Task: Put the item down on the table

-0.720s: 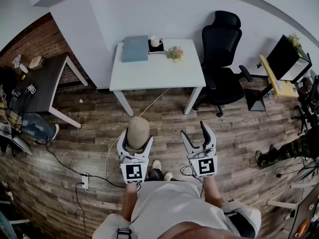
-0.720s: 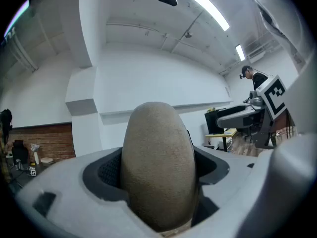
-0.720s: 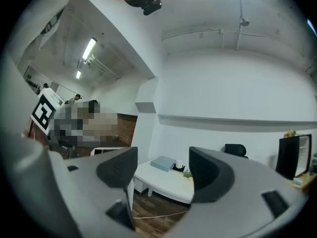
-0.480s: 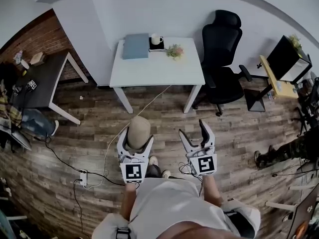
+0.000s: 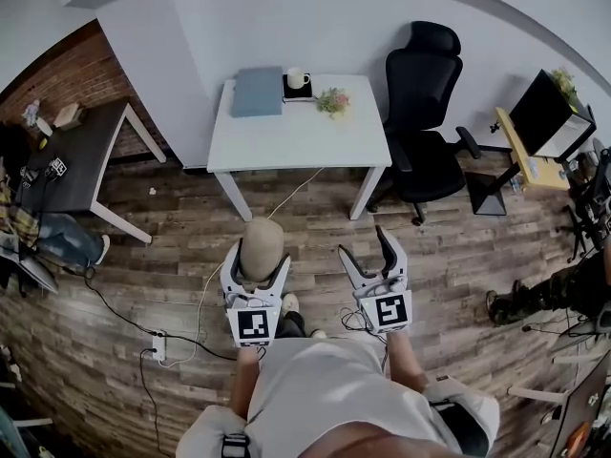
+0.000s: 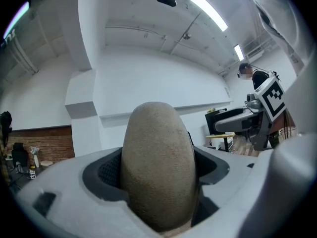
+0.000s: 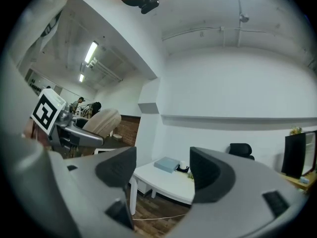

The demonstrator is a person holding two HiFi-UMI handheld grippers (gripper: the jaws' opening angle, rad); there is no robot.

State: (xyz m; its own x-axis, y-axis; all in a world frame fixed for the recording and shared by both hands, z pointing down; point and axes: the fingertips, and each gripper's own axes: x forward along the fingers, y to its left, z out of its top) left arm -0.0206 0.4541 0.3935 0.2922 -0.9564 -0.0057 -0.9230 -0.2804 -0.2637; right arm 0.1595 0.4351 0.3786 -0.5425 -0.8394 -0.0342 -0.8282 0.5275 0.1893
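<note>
My left gripper (image 5: 258,260) is shut on a beige egg-shaped item (image 5: 262,250), which stands up between the jaws and fills the left gripper view (image 6: 157,167). My right gripper (image 5: 370,253) is open with nothing between its jaws (image 7: 163,170). Both are held above the wooden floor, some way in front of the white table (image 5: 298,141). The table (image 7: 168,182) also shows past the right gripper's jaws, and the item (image 7: 101,123) appears at the left of that view.
On the table's far edge lie a grey-blue book (image 5: 258,92), a white mug (image 5: 297,79) on a dark coaster and a small flower bunch (image 5: 334,101). A black office chair (image 5: 425,113) stands right of it. A dark desk (image 5: 81,160) is left. Cables and a power strip (image 5: 160,347) lie on the floor.
Both grippers and the view have shifted slightly toward the table. The left gripper still holds the item and the right stays open.
</note>
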